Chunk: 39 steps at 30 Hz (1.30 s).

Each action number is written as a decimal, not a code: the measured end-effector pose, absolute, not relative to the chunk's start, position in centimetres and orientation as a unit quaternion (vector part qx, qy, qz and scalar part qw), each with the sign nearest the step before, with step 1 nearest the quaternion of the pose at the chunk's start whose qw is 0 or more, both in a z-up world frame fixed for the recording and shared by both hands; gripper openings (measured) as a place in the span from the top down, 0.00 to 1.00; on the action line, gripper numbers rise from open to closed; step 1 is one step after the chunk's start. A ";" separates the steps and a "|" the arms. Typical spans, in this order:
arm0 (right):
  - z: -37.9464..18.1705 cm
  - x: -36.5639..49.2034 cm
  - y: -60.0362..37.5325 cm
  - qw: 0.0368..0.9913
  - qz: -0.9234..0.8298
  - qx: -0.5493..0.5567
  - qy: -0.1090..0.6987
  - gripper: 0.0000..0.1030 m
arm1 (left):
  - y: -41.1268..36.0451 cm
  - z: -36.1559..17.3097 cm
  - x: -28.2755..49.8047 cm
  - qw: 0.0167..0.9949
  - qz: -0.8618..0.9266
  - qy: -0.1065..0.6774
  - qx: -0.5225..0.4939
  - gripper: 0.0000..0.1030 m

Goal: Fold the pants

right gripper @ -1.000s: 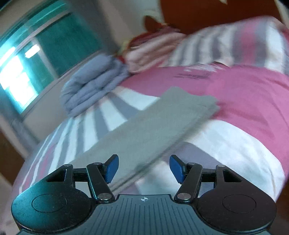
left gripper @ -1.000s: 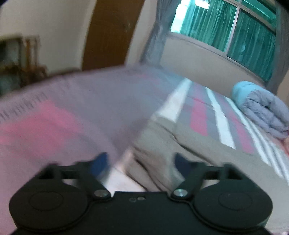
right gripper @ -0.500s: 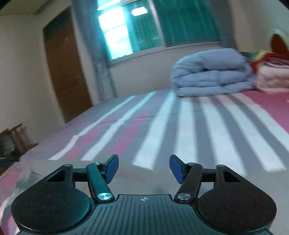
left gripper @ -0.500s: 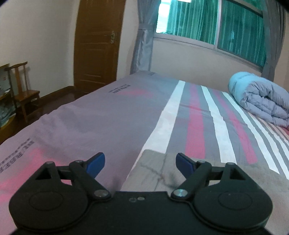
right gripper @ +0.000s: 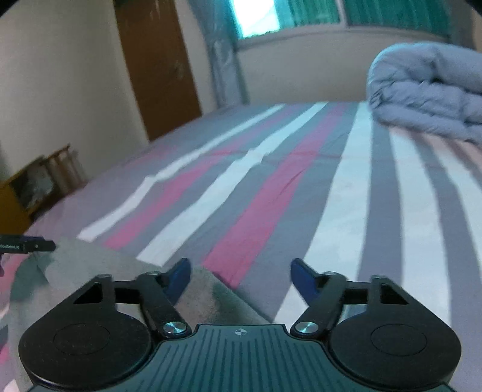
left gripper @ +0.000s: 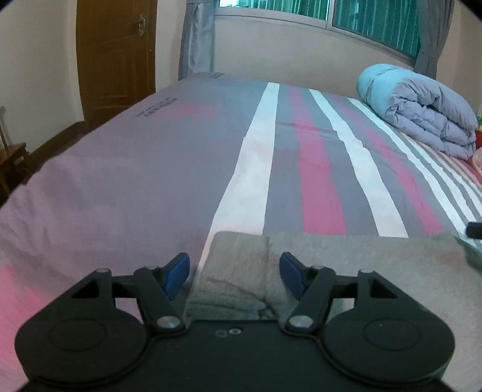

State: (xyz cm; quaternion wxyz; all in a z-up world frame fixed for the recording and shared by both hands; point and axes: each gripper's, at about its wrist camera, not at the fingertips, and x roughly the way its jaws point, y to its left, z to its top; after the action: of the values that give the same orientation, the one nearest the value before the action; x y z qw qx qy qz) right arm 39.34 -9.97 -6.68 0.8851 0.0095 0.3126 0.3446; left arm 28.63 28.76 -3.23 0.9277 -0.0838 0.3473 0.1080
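Observation:
Grey pants (left gripper: 361,265) lie folded flat on the striped bed sheet (left gripper: 316,169), filling the bottom of the left wrist view. My left gripper (left gripper: 234,273) straddles their far left corner. Its jaws are closing with the cloth between them, and a gap still shows beside the left pad (left gripper: 177,271). In the right wrist view the pants (right gripper: 120,268) fill the lower left. My right gripper (right gripper: 241,277) hangs over their far right corner, its jaws opening slightly and gripping nothing. Each gripper's black tip shows at the edge of the other's view.
A rolled blue-grey duvet (left gripper: 421,111) lies at the bed's far right, also in the right wrist view (right gripper: 427,87). A brown door (left gripper: 117,54) and a wooden chair (left gripper: 12,159) stand left of the bed. A curtained window (left gripper: 376,18) runs along the far wall.
The left gripper slid along the bed to the pants' far left corner and its jaws narrowed. The right gripper swung round from the pillow end to the pants' far right corner.

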 end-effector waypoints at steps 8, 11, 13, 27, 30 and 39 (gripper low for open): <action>-9.4 40.9 -6.8 0.836 0.411 -0.026 0.363 0.97 | 29.6 -4.5 27.8 0.927 0.080 0.344 -0.127 0.57; -8.5 40.6 -6.3 0.841 0.414 -0.047 0.346 0.97 | 29.3 -4.0 27.2 0.936 0.094 0.322 -0.106 0.68; -7.6 40.9 -7.2 0.857 0.396 -0.006 0.329 0.97 | 28.9 -4.3 27.2 0.936 0.112 0.324 -0.079 0.75; -4.8 26.6 -29.1 0.943 0.160 0.224 0.187 0.45 | 23.9 -1.0 17.5 0.955 0.150 0.247 -0.066 0.13; -6.8 21.1 -40.6 0.929 0.026 0.311 0.198 0.74 | 21.4 -1.9 15.8 0.953 0.146 0.252 -0.087 0.12; -10.6 13.3 -55.3 0.864 -0.106 0.446 0.206 0.70 | 17.1 -5.8 17.2 0.923 0.140 0.346 -0.098 0.07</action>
State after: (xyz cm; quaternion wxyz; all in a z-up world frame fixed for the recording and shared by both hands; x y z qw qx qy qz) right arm 13.27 -55.27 -10.64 0.8645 0.4461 0.2062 -0.1059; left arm 17.24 17.07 -5.75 0.9227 -0.0982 0.3455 0.1403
